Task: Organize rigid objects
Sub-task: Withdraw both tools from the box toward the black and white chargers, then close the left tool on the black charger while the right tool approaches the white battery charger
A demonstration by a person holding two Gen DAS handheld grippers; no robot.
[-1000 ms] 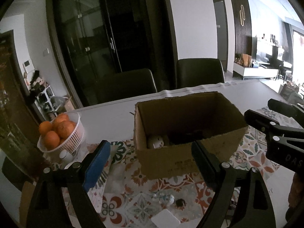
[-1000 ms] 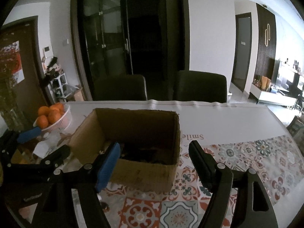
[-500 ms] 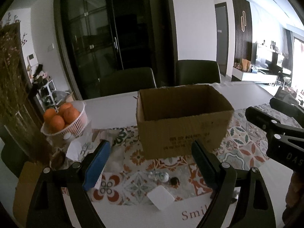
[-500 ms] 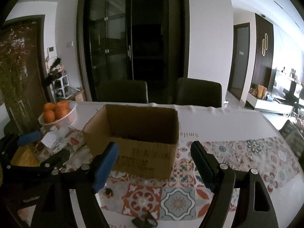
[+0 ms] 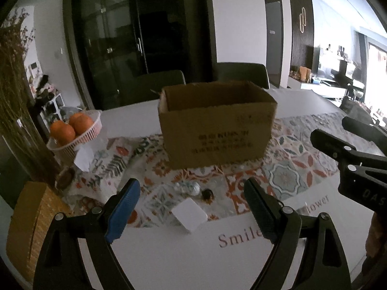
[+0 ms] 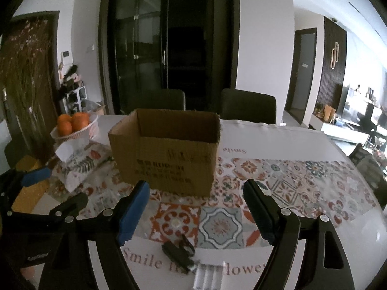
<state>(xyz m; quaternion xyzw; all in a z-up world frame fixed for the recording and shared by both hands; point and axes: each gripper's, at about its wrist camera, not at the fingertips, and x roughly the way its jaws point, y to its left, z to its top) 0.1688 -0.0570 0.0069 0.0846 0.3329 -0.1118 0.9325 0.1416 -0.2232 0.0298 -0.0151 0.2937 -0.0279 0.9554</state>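
Left gripper (image 5: 191, 209) & right gripper (image 6: 194, 206): black plastic frames, silver screws, blue pads on fingers (image 5: 123, 211), white lettering on body.

matt cardboard box (image 5: 217, 130), glossy tablecloth (image 6: 302, 176), plastic basket (image 5: 79, 137)

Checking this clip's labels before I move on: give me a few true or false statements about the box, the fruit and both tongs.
1. The cardboard box stands open-topped on the patterned cloth. True.
2. The left tongs clamp the white card. False: they are open, and the card lies on the table.
3. The white basket holds oranges. True.
4. The right tongs grip a black object. False: they are empty, and it lies below them.
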